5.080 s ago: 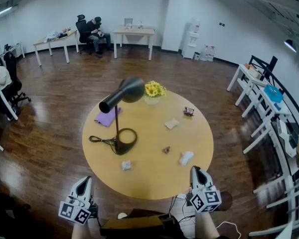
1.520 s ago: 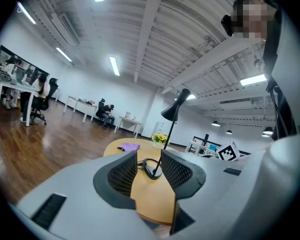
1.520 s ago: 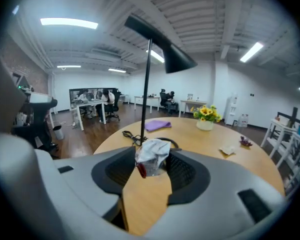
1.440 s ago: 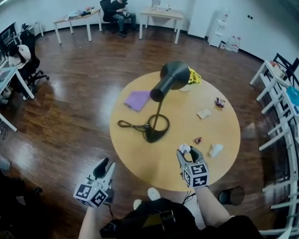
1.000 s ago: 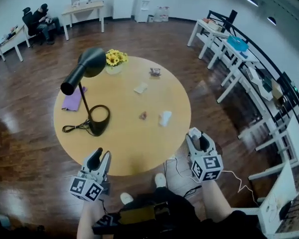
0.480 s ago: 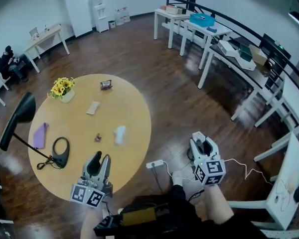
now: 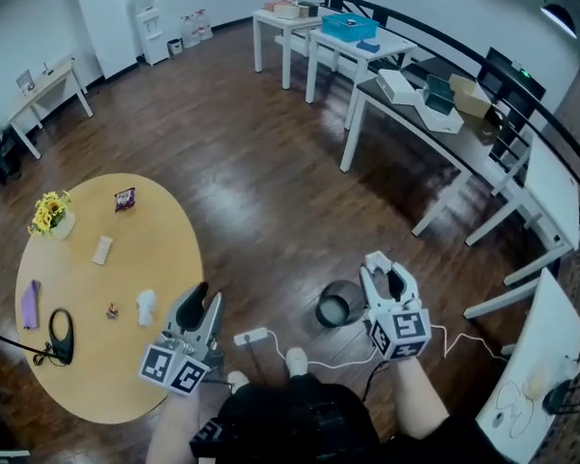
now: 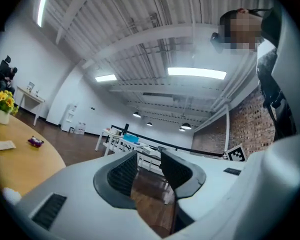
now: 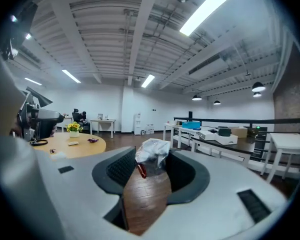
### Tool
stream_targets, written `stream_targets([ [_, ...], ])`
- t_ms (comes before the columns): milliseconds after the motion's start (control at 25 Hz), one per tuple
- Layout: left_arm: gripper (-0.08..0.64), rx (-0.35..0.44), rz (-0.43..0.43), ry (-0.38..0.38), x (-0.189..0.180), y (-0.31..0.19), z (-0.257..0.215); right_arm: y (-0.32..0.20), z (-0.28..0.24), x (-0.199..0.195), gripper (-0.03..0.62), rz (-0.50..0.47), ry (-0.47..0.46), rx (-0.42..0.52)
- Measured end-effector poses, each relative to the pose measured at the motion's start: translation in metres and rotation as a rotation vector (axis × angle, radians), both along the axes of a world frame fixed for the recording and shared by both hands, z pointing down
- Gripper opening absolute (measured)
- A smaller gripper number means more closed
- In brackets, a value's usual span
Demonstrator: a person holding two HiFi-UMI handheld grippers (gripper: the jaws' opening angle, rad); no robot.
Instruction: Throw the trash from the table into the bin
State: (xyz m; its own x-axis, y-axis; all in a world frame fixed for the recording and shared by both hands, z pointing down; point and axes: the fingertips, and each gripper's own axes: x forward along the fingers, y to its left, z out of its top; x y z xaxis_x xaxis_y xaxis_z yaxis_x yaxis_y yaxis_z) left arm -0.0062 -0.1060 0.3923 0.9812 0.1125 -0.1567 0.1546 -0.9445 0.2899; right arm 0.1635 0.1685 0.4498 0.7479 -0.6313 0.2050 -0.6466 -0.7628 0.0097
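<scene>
Step (judged): carrying one piece of trash to the bin; drop not yet made.
R gripper (image 9: 147, 166): jaws closed on a crumpled wrapper (image 9: 151, 154), whitish w/ a red bit, sticking up past the tips. Points roughly level, out across the room.
L gripper (image 8: 149, 166): jaws a little apart, nothing betw. them, only floor shows through the gap.
Bin (image 7: 334, 308): dark, round, on the floor, mouth facing up, apart from the table (image 7: 187, 259).
Key relation: in the head view the bin sits just beside the R gripper (image 7: 387, 271), on its inner (left) side and a bit nearer the person. The wrapper looks not yet over the mouth.
Nearer hand: R, clearly. L gripper (image 7: 205, 303) hangs by the table edge, well apart from the bin.
Next move (judged): shift R inward over the mouth, tip it down, then open.
Left on table: white crumpled scrap (image 7: 146, 305), small brown bit (image 7: 111, 309), flat paper (image 7: 102, 249), snack packet (image 7: 125, 198).
Not trash, prob.: flowers (image 7: 48, 211), purple cloth (image 7: 30, 304), lamp base (image 7: 61, 323).
Risk: wrapper is light and may drift past the rim if let go off-centre. Power strip (image 7: 252, 336) and its cable lie near the bin and the feet.
</scene>
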Motion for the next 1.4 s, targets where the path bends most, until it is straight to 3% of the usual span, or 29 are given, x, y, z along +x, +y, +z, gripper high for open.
stream_targets([
  [280, 0.151, -0.001, 0.171, -0.032, 0.088, 0.056, 0.026, 0.066, 0.033, 0.018, 0.192, 0.138, -0.045, -0.007],
  [520, 0.150, 0.002, 0.292, -0.094, 0.141, 0.097, 0.052, 0.100, 0.069, 0.034, 0.192, 0.212, -0.119, -0.050],
  [880, 0.143, 0.001, 0.317, -0.279, 0.190, 0.107, 0.116, 0.088, 0.157, 0.048, 0.192, 0.199, -0.314, -0.122],
  [1120, 0.140, -0.007, 0.352, -0.422, 0.222, 0.115, 0.188, 0.077, 0.238, 0.060, 0.193, 0.123, -0.419, -0.192],
  [1400, 0.140, -0.060, 0.322, -0.610, 0.223, 0.101, 0.287, 0.061, 0.347, 0.053, 0.193, 0.100, -0.568, -0.298],
])
